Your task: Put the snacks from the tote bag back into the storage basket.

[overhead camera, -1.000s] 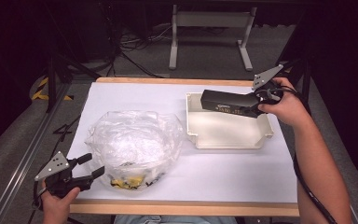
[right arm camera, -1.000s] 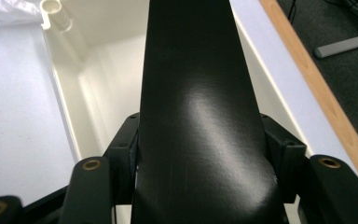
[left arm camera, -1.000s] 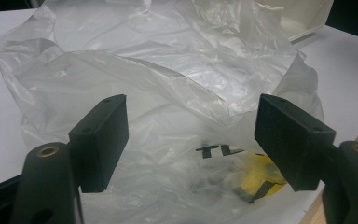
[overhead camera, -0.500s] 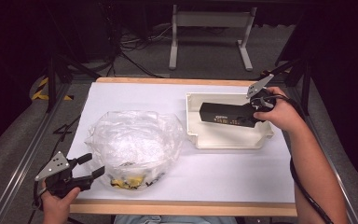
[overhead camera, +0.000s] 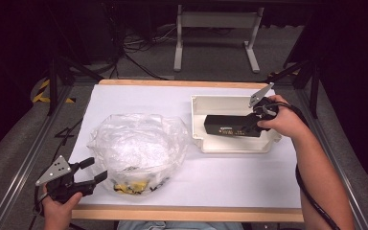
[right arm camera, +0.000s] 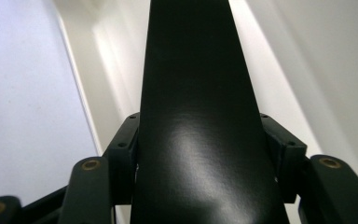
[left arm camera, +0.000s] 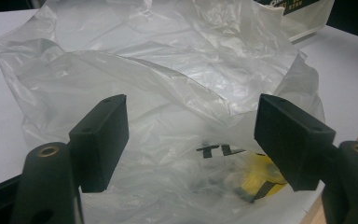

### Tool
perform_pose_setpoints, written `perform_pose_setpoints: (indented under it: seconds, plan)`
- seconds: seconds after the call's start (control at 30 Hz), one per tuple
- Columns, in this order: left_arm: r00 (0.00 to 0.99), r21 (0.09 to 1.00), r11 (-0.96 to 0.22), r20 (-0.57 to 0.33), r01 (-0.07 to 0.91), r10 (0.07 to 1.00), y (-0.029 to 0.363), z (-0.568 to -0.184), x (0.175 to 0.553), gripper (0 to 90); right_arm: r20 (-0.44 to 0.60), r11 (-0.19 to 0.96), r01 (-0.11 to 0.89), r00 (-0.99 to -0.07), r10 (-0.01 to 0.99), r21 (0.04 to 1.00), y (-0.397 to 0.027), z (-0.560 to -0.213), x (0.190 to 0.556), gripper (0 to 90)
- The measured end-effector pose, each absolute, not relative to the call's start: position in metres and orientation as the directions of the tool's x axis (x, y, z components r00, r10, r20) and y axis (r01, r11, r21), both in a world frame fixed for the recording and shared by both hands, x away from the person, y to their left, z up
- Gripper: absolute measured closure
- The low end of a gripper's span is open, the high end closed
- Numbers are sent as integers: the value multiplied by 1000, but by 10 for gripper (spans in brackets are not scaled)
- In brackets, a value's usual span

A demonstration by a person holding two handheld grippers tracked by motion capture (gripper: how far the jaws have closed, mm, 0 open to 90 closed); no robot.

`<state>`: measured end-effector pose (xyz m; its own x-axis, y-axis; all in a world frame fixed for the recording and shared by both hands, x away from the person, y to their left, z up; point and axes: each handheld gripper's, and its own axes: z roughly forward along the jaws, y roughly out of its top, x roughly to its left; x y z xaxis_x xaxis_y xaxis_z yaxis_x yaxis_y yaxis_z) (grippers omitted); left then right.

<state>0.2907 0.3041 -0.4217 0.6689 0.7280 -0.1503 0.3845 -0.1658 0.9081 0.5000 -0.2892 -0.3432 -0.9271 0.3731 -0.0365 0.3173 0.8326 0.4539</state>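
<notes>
The right gripper (overhead camera: 250,125) is clamping a long black rectangular box (overhead camera: 230,128) w/ small light lettering on its side, holding it lengthwise inside the shallow white plastic tray (overhead camera: 199,103) that is sitting at the right of the white-covered table (overhead camera: 139,98). In the right gripper view both jaws are pressing against the box's sides, the glossy black face (right arm camera: 191,116) running away up the middle, tray wall pale on either side. Can't tell if the box is touching the tray floor or hanging just above it.

The left gripper (overhead camera: 90,171) is sitting low at the table's near-left corner, jaws spread wide apart, nothing between them, pointing at a crumpled clear plastic bag (overhead camera: 136,151) lying left of centre, just beside the tray. The left gripper view is showing the bag (left arm camera: 168,93) close ahead of the parted jaws, w/ black print and something yellow (left arm camera: 261,175) inside near its bottom edge. The bag's mouth is standing open upward.
</notes>
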Motion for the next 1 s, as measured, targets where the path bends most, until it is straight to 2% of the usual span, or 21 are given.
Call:
perform_pose_setpoints:
  seconds: [0.57, 0.63, 1.0]
  plan:
    - [651, 905, -168, -143, 391, 745, 307, -422, 284, 271, -24, 857, 289, -944, 330, 427, -293, -348, 508, 428]
    - [646, 906, -166, -140, 390, 750, 308, -422, 280, 271, -41, 872, 252, -954, 296, 420, -296, -351, 511, 427]
    - [603, 899, -160, -132, 407, 787, 313, -425, 268, 271, -47, 891, 207, -968, 246, 405, -298, -353, 520, 426]
